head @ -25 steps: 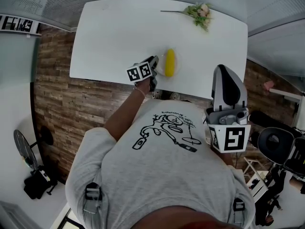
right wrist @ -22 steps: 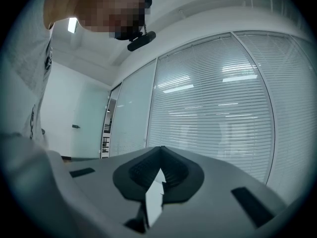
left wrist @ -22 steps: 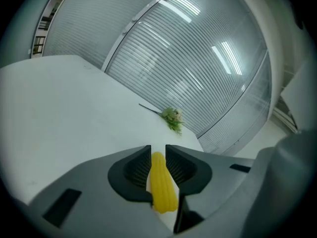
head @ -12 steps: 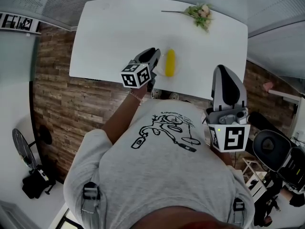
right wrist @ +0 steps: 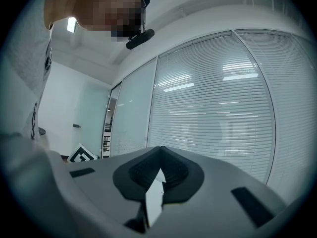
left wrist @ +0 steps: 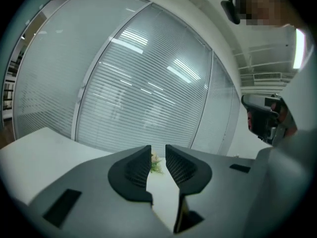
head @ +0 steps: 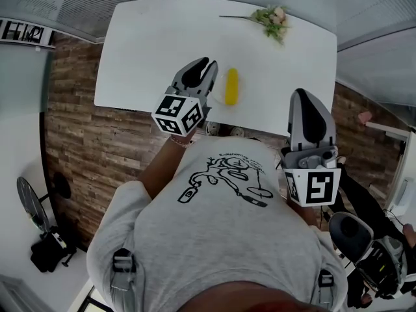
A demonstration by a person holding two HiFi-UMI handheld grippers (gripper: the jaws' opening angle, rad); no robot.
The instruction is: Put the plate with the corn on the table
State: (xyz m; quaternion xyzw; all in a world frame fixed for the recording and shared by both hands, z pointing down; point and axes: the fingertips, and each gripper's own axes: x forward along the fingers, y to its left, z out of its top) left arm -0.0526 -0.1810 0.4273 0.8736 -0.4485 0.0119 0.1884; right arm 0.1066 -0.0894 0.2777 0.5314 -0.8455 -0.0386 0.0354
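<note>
A yellow corn cob [head: 231,87] lies on a white plate [head: 240,95] near the front edge of the white table [head: 149,51]; the plate barely stands out against the tabletop. My left gripper [head: 202,66] hovers just left of the corn, raised above the table and apart from the plate. It is open by a narrow gap with nothing in it [left wrist: 158,153]. My right gripper [head: 307,98] is held off the table's front right, close to my chest, with its jaws shut and nothing between them [right wrist: 161,155].
A small bunch of flowers [head: 273,18] lies at the table's far edge, also seen between the left jaws [left wrist: 156,163]. Wood-plank floor [head: 84,129] surrounds the table. An office chair [head: 361,252] stands at the lower right. Glass walls with blinds enclose the room.
My left gripper has left the plate's left rim, rising and drawing back toward me. The corn and plate stay on the table. The right gripper has hardly moved.
</note>
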